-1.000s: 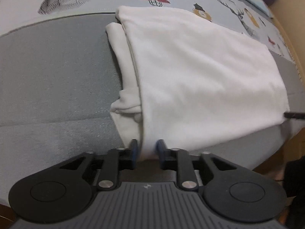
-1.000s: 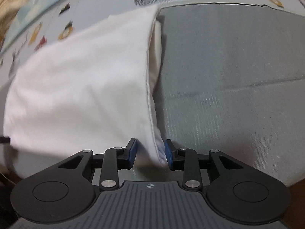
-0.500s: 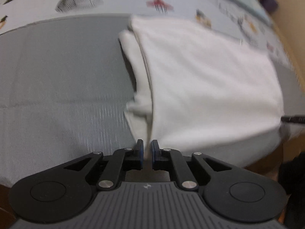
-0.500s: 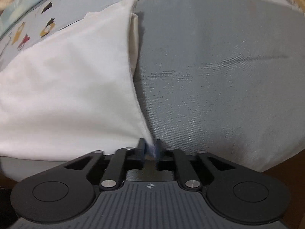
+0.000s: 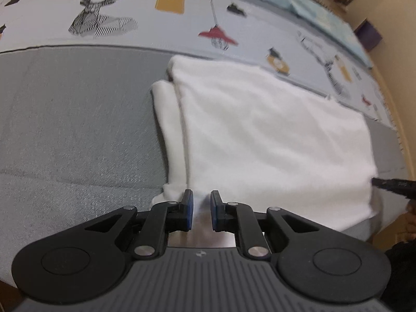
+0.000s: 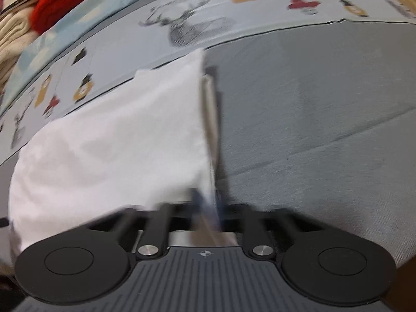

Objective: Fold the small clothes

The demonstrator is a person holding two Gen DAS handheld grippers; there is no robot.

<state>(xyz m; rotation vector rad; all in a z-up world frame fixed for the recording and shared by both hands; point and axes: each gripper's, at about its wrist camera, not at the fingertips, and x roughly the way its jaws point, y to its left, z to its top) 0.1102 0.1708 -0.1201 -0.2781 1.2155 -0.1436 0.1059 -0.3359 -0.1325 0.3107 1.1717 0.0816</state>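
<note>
A white folded garment [image 5: 265, 132] lies on a grey mat [image 5: 72, 119]; it also shows in the right wrist view [image 6: 117, 148]. My left gripper [image 5: 201, 208] is at the garment's near left corner, its blue pads a little apart with white cloth between them. My right gripper [image 6: 208, 202] is shut on the garment's near right corner and holds that edge lifted off the mat. The right view is blurred. The tip of the right gripper [image 5: 392, 184] shows at the right edge of the left wrist view.
The grey mat [image 6: 312, 119] lies on a pale sheet printed with deer and lamps [image 5: 104, 20]. Piled clothes, red and beige [image 6: 39, 18], sit at the far left. A purple box [image 5: 369, 36] stands at the far right by the wall.
My right gripper stays shut on the corner and has lifted it. My left gripper's pads have parted slightly from half a second ago. Both views have pulled back.
</note>
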